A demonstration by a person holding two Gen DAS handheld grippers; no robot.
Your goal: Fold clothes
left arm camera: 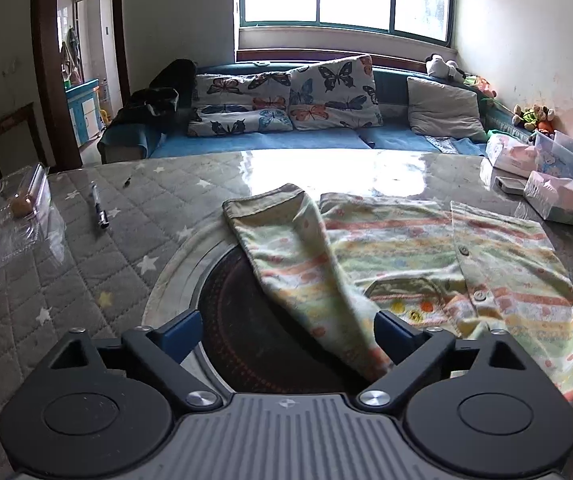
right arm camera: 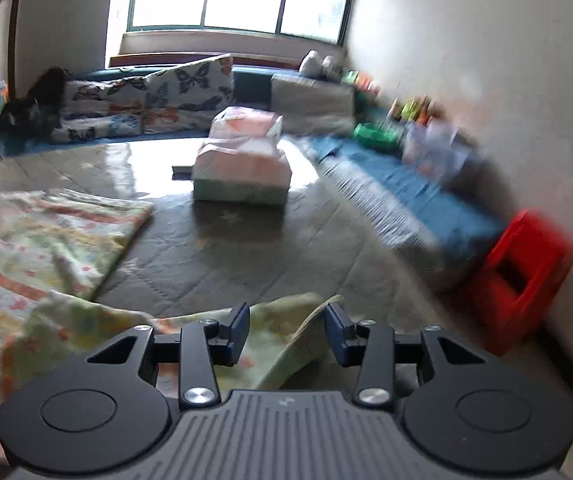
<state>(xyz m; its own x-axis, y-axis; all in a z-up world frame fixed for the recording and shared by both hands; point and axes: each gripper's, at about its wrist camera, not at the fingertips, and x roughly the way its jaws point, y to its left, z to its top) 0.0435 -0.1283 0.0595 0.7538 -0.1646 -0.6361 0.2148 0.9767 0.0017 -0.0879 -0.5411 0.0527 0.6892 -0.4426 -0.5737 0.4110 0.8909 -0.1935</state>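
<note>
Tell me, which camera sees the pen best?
The left wrist view. The pen lies in plain sight on the grey starry table cover, near a clear plastic box. The right wrist view looks the other way and does not show the pen at all.

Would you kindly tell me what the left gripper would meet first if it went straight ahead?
Probably the pastel striped garment's folded sleeve, lying between the open left gripper's jaws; depth is uncertain.

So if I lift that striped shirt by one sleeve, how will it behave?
The striped shirt looks soft and creased, so it will likely droop and unfold. Its sleeve already lies limp. Probably light; the glossy table may let it slide.
</note>
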